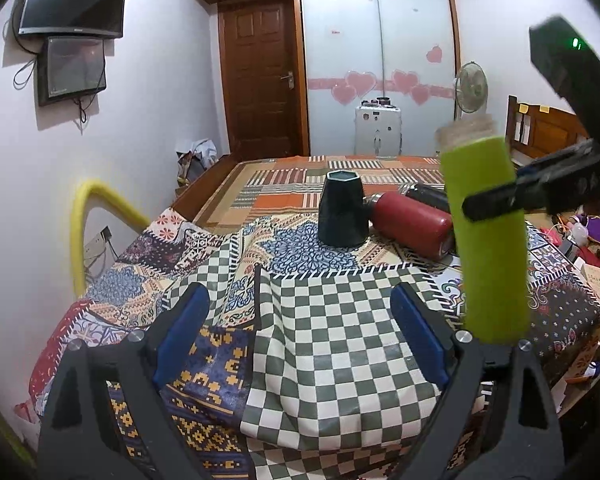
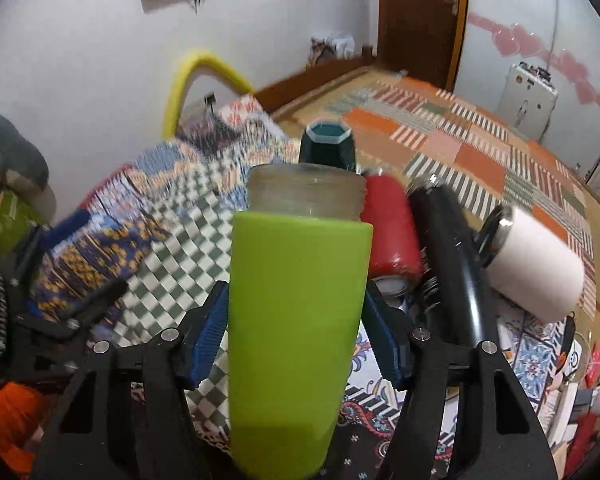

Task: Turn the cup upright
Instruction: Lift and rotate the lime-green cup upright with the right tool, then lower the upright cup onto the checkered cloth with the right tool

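- Right wrist view is showing the right hand-held gripper clenching the green cup at mid-body, blue pads pressing on both sides.
- The cup is standing roughly upright in the grip, its clear threaded neck pointing up (whether the mouth is open cannot be told).
- In the left wrist view the same green cup is hanging above the patchwork cloth on the bed, well off the surface, with the right hand-held gripper reaching in from the right edge.
- The left hand-held gripper is sitting released, its blue-padded fingers spread wide over the checkered patch and grasping nothing.
- Behind the cup, a dark teal faceted cup is standing on the cloth, its flat faceted end facing up.
- A red bottle is lying on its side just beside it, with a black bottle lying next to that.
- A white bottle is lying farther right, near the black one.
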